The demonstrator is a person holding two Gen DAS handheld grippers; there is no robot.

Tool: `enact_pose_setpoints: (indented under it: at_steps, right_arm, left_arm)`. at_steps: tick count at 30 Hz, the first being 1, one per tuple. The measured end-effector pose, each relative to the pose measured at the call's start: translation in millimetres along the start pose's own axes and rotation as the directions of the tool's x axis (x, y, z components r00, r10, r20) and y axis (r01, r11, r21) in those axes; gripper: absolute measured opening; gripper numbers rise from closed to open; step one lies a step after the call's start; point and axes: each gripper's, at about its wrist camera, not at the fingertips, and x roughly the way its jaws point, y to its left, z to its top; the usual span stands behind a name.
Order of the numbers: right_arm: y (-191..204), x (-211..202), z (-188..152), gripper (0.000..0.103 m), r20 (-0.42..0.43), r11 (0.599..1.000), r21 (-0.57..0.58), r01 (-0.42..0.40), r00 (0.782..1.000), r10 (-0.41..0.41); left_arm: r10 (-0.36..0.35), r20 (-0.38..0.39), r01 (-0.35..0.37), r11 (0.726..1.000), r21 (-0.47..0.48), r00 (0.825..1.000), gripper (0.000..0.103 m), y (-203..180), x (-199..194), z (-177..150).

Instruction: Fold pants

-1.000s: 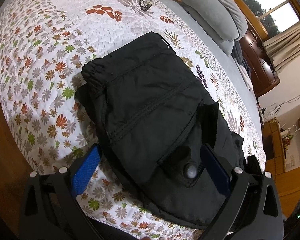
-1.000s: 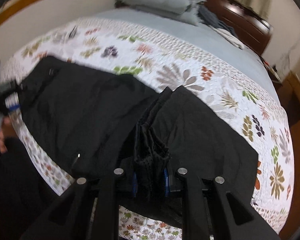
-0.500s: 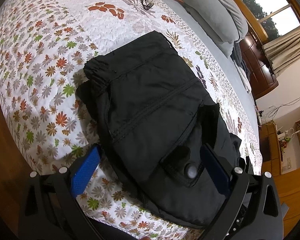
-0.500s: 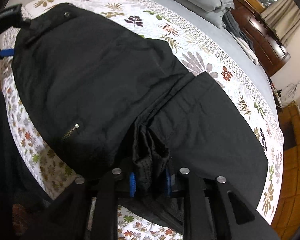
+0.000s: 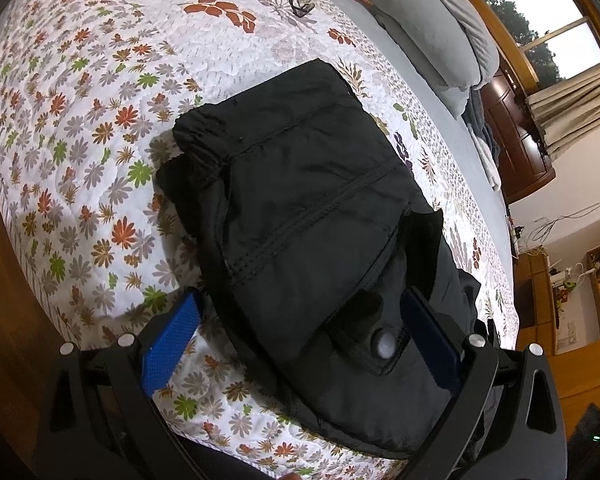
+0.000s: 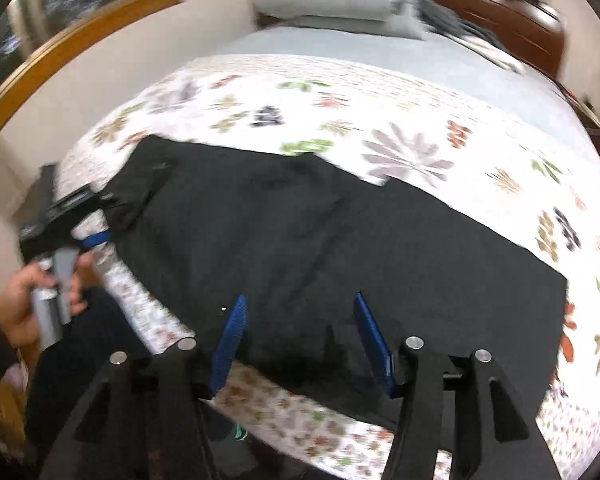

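On the bed: black pants spread flat over a floral quilt, filling the middle of both views.
Pants, left wrist view: waistband end near the camera, a flap with a round silver snap lying between the two blue pads; stitched seams running away toward the far left; far edge bunched and folded over itself.
Pants, right wrist view: dark cloth stretched from near left to right across the quilt, near edge close to the bed's near side; picture blurred, little detail.
Left gripper: spread wide, one pad on the quilt left of the cloth, the other against the cloth at the right; waistband lying between, not pinched. Seen also at far left in the right wrist view, at the pants' left end, held by a hand.
Right gripper: spread apart, blue pads either side of the near edge of the cloth, nothing pinched; touching the cloth or just above it, cannot tell.
Far on the bed: grey pillows at the head end; a small dark object on the quilt, too small to name.
Far right: wooden window frame with pale curtains.
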Motion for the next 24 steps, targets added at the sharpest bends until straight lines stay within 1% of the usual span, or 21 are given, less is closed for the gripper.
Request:
enact_pose_setpoints:
  at_steps: [2, 3, 5, 6, 8, 11, 12, 13, 14, 15, 17, 18, 20, 21, 23, 24]
  right_arm:
    - [-5, 15, -3, 0.055, -0.032, 1.000, 0.005, 0.020, 0.999, -0.020]
    - [-4, 25, -6, 0.055, -0.062, 1.000, -0.002, 0.023, 0.998, -0.023]
    - [-1, 38, -12, 0.054, -0.104, 1.000, -0.025, 0.020, 0.994, -0.022]
    - [6, 43, -16, 0.054, -0.120, 0.998, -0.048, 0.030, 0.992, -0.036]
    - [11, 49, -18, 0.054, -0.133, 0.995, -0.087, 0.043, 0.990, -0.055]
    - [8, 46, -17, 0.053, -0.156, 0.995, -0.097, 0.022, 0.987, -0.037]
    - [6, 41, -11, 0.053, -0.163, 0.995, -0.105, 0.003, 0.986, -0.020]
    - [4, 34, -2, 0.054, -0.169, 0.994, -0.107, -0.032, 0.986, 0.014]
    - [3, 30, 5, 0.058, -0.174, 0.992, -0.112, -0.056, 0.984, 0.036]
    - [3, 24, 18, 0.065, -0.181, 0.987, -0.129, -0.094, 0.981, 0.070]
    - [6, 14, 43, 0.073, -0.197, 0.969, -0.163, -0.186, 0.968, 0.152]
    - [10, 11, 60, 0.079, -0.221, 0.950, -0.166, -0.263, 0.949, 0.224]
    - [17, 10, 85, 0.084, -0.261, 0.911, -0.164, -0.378, 0.907, 0.330]
    - [26, 10, 104, 0.086, -0.278, 0.881, -0.171, -0.442, 0.879, 0.387]
    - [42, 17, 134, 0.090, -0.324, 0.830, -0.181, -0.528, 0.829, 0.456]
    - [57, 26, 157, 0.092, -0.356, 0.795, -0.191, -0.576, 0.795, 0.491]
  left_arm:
    - [-0.004, 0.001, 0.004, 1.000, -0.006, 1.000, 0.098, 1, -1, -1]
    - [-0.004, 0.001, 0.004, 1.000, -0.007, 1.000, 0.098, 2, -1, -1]
    - [-0.008, 0.002, 0.008, 1.000, -0.014, 1.000, 0.098, 4, -3, -1]
    - [-0.011, 0.002, 0.011, 1.000, -0.019, 1.000, 0.098, 5, -3, -1]
    - [-0.021, 0.003, 0.021, 0.999, -0.034, 1.000, 0.098, 8, -4, -1]
    - [-0.054, 0.005, 0.054, 0.995, -0.090, 0.999, 0.099, 18, -7, 0]
    - [-0.061, 0.007, 0.061, 0.992, -0.112, 0.998, 0.099, 22, -9, 1]
    - [-0.074, 0.011, 0.075, 0.988, -0.138, 0.997, 0.100, 26, -12, 3]
    - [-0.091, 0.020, 0.093, 0.982, -0.163, 0.996, 0.100, 31, -16, 5]
    - [-0.105, 0.047, 0.112, 0.973, -0.200, 0.993, 0.100, 39, -21, 8]
    - [-0.123, 0.063, 0.135, 0.960, -0.245, 0.990, 0.100, 50, -23, 12]
    - [-0.136, 0.063, 0.148, 0.951, -0.271, 0.989, 0.100, 55, -22, 14]
    - [-0.172, 0.056, 0.181, 0.932, -0.315, 0.983, 0.100, 61, -18, 17]
    - [-0.184, 0.057, 0.193, 0.928, -0.319, 0.981, 0.100, 62, -16, 19]
    - [-0.195, 0.056, 0.202, 0.924, -0.326, 0.979, 0.100, 63, -12, 20]
    - [-0.200, 0.058, 0.208, 0.918, -0.338, 0.978, 0.100, 64, -9, 20]
